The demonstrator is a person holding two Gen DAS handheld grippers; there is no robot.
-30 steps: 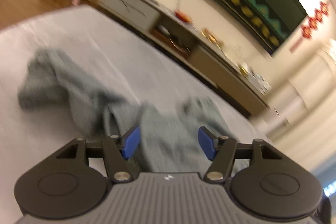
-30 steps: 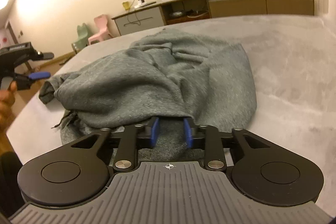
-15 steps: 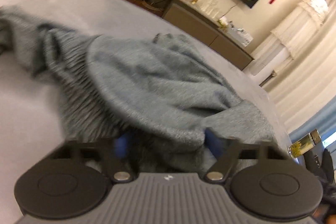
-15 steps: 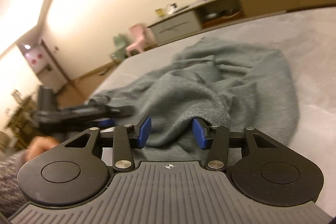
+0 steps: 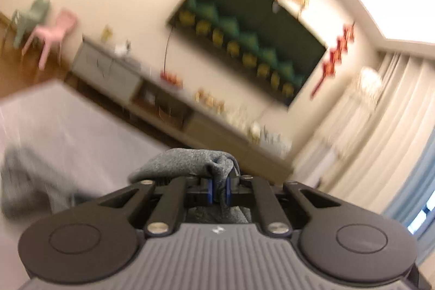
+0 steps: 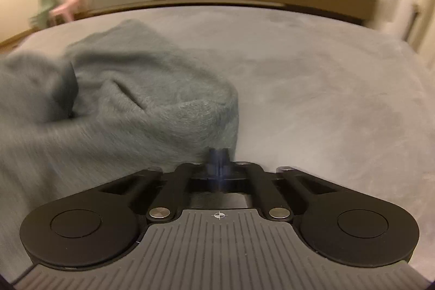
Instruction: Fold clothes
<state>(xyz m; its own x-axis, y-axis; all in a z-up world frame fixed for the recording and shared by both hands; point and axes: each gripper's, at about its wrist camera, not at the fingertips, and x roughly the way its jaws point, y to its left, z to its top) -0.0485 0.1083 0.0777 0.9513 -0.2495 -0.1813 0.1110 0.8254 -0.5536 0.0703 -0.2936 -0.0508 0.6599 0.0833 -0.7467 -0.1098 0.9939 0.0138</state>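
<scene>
left gripper [image 5: 218, 190] is pinched down on a fold of the grey garment [image 5: 187, 162] — blue pads nearly together with cloth bunched between them and humped over the top of the fingers. my left view is tilted up at the wall, so i mostly see the dark wall panel [image 5: 244, 29] and the long cabinet [image 5: 163, 99]; the rest of the cloth trails down to the grey bed surface [image 5: 68, 132] at lower left, blurred. right gripper [image 6: 218, 162] looks closed too, pads together at the near edge of the garment [image 6: 136, 99], but the tips are smeared by motion — i read it as holding the hem. from the right view the garment lies bunched on the left half of the bed [image 6: 326, 99].
</scene>
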